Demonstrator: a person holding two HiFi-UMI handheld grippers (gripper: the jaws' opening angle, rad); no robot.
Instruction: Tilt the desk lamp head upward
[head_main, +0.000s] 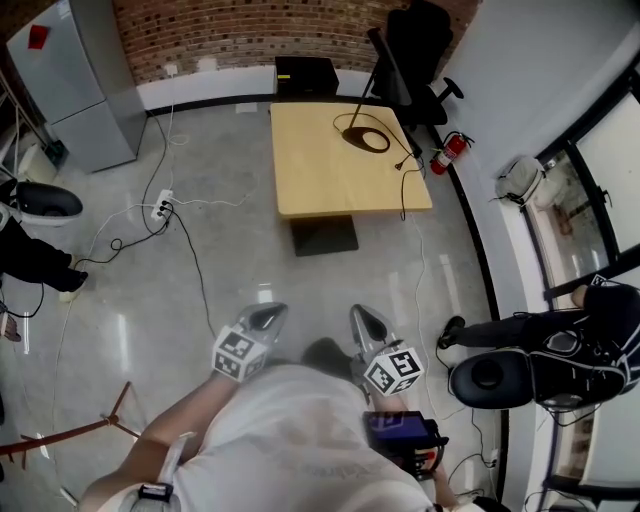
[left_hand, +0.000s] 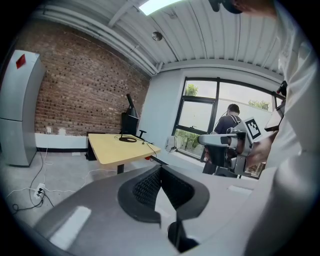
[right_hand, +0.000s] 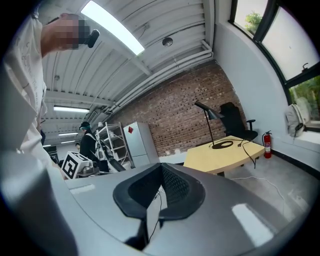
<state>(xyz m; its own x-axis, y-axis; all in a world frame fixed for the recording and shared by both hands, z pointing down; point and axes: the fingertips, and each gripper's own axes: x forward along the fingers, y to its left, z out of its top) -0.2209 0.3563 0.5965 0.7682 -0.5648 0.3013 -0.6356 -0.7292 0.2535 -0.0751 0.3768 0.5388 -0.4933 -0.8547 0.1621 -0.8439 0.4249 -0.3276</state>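
A black desk lamp (head_main: 372, 60) stands at the far right corner of the wooden table (head_main: 330, 180), its ring base (head_main: 367, 138) on the top and its cord trailing off the right edge. In the right gripper view the lamp (right_hand: 210, 122) rises on a thin stem, with its head (right_hand: 202, 106) angled down. The lamp (left_hand: 129, 111) appears small in the left gripper view. My left gripper (head_main: 268, 318) (left_hand: 161, 170) and right gripper (head_main: 368, 322) (right_hand: 161, 167) are held close to my body, far from the table. Both are shut with nothing between the jaws.
A black office chair (head_main: 415, 60) and a red fire extinguisher (head_main: 450, 152) stand by the table's far right. A grey cabinet (head_main: 75, 80) is at the far left. A power strip (head_main: 160, 207) and cables lie on the floor. A person (head_main: 560, 340) sits at the right.
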